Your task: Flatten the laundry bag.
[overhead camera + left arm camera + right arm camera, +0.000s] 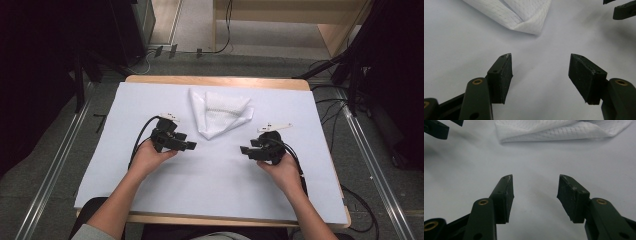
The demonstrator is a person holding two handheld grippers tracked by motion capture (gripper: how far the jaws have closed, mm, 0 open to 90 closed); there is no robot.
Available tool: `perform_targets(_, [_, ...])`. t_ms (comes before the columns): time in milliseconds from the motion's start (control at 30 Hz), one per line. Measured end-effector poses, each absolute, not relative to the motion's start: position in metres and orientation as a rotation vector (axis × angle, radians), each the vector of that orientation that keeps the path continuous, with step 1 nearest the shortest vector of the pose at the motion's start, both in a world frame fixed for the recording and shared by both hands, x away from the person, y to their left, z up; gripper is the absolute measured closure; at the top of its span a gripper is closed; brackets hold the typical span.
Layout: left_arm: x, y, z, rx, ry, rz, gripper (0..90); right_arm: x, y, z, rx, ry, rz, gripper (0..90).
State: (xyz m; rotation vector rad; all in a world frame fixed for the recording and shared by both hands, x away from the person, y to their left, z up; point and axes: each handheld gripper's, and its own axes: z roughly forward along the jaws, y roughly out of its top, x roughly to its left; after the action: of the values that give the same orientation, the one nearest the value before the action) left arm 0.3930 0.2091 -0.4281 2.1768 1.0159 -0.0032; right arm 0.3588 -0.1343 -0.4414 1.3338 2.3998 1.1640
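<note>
- My left gripper [186, 145] rests low over the white table cover [215, 185], jaws spread and empty, aimed inward across the table.
- My right gripper [248, 150] mirrors it, jaws likewise parted with nothing between them.
- The folded white mesh cloth [217, 114] lies near the table's far edge, just beyond both grippers and between them, untouched; I judge the two are flanking it for a two-sided pickup.
</note>
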Motion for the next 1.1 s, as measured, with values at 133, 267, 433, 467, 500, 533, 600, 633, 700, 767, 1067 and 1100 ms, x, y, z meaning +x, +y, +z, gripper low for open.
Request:
perform_targets(133, [0.3936, 0.2106, -0.4283, 2.174, 1.029, -0.009, 36.6, 0.3593, -0.1345, -0.4418, 1.330, 2.403, 1.157, 46.7])
perform_targets(267, [0.3938, 0.2131, -0.4277, 2.164, 1.035, -0.013, 36.7, 0.3596, -0.1333, -0.4424, 1.321, 2.414, 1.152, 46.0])
perform_targets(433, [0.3937, 0.2134, -0.4284, 2.170, 1.039, -0.010, 36.8, 0.3604, -0.1329, -0.4431, 1.330, 2.412, 1.154, 45.7])
perform_targets(467, [0.3940, 0.2138, -0.4285, 2.171, 1.038, -0.014, 36.8, 0.3604, -0.1329, -0.4431, 1.330, 2.412, 1.154, 45.7])
perform_targets(500, [0.3942, 0.2142, -0.4285, 2.172, 1.038, -0.015, 36.7, 0.3603, -0.1330, -0.4430, 1.337, 2.411, 1.153, 45.6])
perform_targets(533, [0.3942, 0.2144, -0.4286, 2.172, 1.041, -0.015, 36.7, 0.3605, -0.1333, -0.4429, 1.344, 2.411, 1.154, 45.4])
perform_targets(600, [0.3942, 0.2147, -0.4289, 2.175, 1.041, -0.018, 36.7, 0.3604, -0.1335, -0.4428, 1.347, 2.410, 1.154, 45.4])
perform_targets(633, [0.3940, 0.2144, -0.4292, 2.178, 1.042, -0.018, 36.7, 0.3605, -0.1339, -0.4428, 1.347, 2.409, 1.154, 45.4])
perform_targets(700, [0.3939, 0.2138, -0.4297, 2.183, 1.039, -0.017, 36.7, 0.3604, -0.1344, -0.4424, 1.355, 2.402, 1.150, 45.4])
perform_targets(767, [0.3940, 0.2135, -0.4301, 2.191, 1.034, -0.018, 36.7, 0.3607, -0.1347, -0.4424, 1.362, 2.401, 1.153, 45.4])
perform_targets(1067, [0.3950, 0.2163, -0.4296, 2.175, 1.044, -0.022, 36.6, 0.3614, -0.1355, -0.4424, 1.364, 2.396, 1.148, 46.0])
perform_targets(1100, [0.3950, 0.2163, -0.4295, 2.177, 1.043, -0.020, 36.6, 0.3614, -0.1355, -0.4424, 1.363, 2.395, 1.154, 46.0])
